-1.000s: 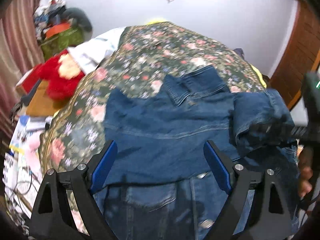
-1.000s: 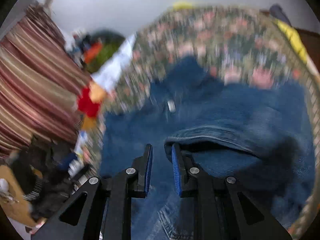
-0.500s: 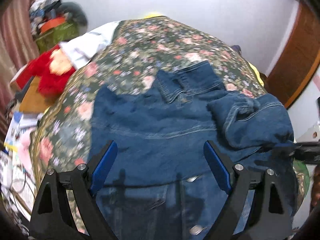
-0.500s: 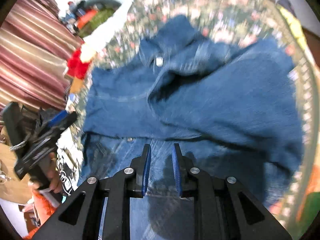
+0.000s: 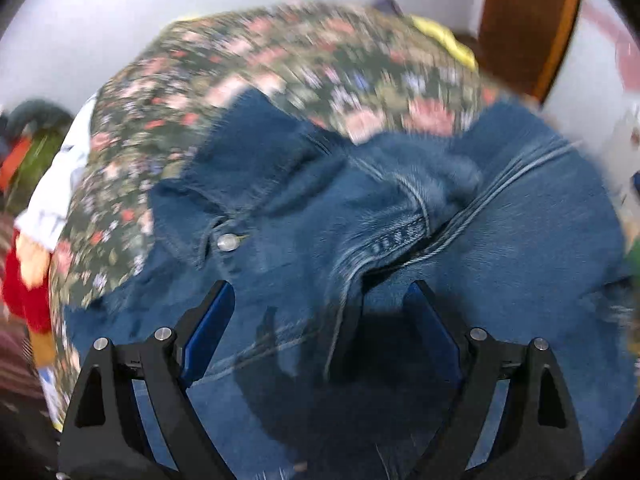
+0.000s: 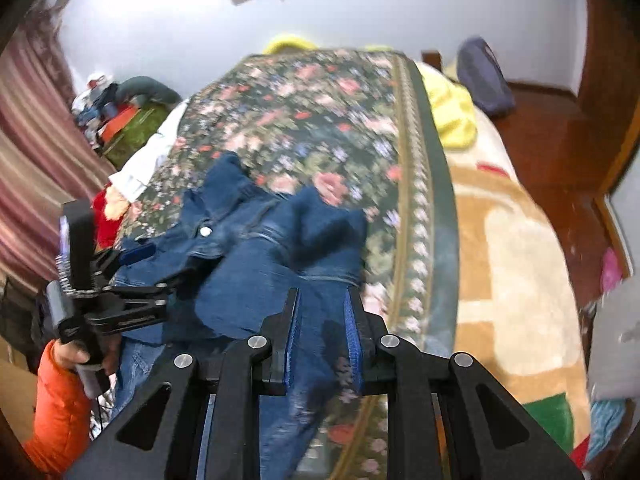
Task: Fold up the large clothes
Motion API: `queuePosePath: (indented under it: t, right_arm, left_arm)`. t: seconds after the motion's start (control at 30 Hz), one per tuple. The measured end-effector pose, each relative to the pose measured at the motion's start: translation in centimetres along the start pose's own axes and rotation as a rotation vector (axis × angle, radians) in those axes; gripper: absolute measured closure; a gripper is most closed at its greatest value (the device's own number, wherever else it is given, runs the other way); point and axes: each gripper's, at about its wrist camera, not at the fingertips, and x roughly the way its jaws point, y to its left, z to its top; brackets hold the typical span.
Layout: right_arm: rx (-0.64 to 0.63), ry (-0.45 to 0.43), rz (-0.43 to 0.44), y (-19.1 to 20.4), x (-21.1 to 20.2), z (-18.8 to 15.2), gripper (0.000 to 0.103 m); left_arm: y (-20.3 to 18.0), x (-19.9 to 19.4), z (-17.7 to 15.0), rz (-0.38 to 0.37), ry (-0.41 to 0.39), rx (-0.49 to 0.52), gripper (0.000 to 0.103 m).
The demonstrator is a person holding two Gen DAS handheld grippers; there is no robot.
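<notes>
I see a bed [image 6: 516, 264] under a floral cover [image 6: 320, 120]; denim jacket [image 6: 276, 248] on it, yellow cloth [image 6: 456, 116] beside.

A floral bedspread [image 6: 320, 120] covers the bed, with a yellow cloth [image 6: 452, 112] and a beige blanket [image 6: 520, 264] beside it. A red plush toy [image 5: 24, 292] lies near striped curtains [image 6: 28, 148].

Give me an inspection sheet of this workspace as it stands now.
Surface: bed under a floral bedspread, a beige blanket beside it.
Job's things: denim jacket lying on the bedspread, one sleeve folded over the body.
Clutter: yellow cloth, red plush toy, white garment.
Grippers: left gripper open above the jacket, holding nothing; right gripper shut, holding nothing.
Cables: nothing seen near the jacket.
Surroundings: white wall, striped curtain, wooden door.
</notes>
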Motion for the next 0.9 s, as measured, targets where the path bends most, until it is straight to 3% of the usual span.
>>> queuePosePath:
  t: [0.1, 0.3, 0.33, 0.4, 0.57, 0.7, 0.9]
  right_arm:
    - [0.048, 0.049, 0.007, -1.9, 2.2, -0.7, 0.085]
    - [0.054, 0.154, 0.007, -2.3, 7.0, -2.2, 0.085]
    - [0.042, 0.162, -0.006, -2.1, 7.6, -2.4, 0.085]
    - [0.023, 0.168, -0.017, -1.9, 8.4, -2.8, 0.085]
    - [0.04, 0.189, 0.002, -2.3, 9.0, -2.8, 0.085]
    - [0.028, 0.192, -0.012, -2.3, 8.4, -2.5, 0.085]
    - [0.02, 0.164, -0.019, -1.3, 7.1, -1.2, 0.085]
  left_arm:
    - [-1.1, 2.1, 1.0, 0.019, 0.024, 0.031, 0.015]
    - [-1.9, 2.8, 3.9, 0.097, -0.061, 0.03, 0.018]
    - [-1.9, 2.6, 4.2, 0.124, -0.083, 0.027, 0.024]
    - [-2.1, 2.4, 4.7, 0.145, -0.113, 0.027, 0.061]
    - [0.5, -0.7, 4.7, 0.147, -0.191, -0.093, 0.086]
    - [5.0, -5.0, 3.6, 0.116, -0.28, -0.217, 0.088]
    - [12.8, -11.3, -0.7, 0.188, -0.407, -0.367, 0.088]
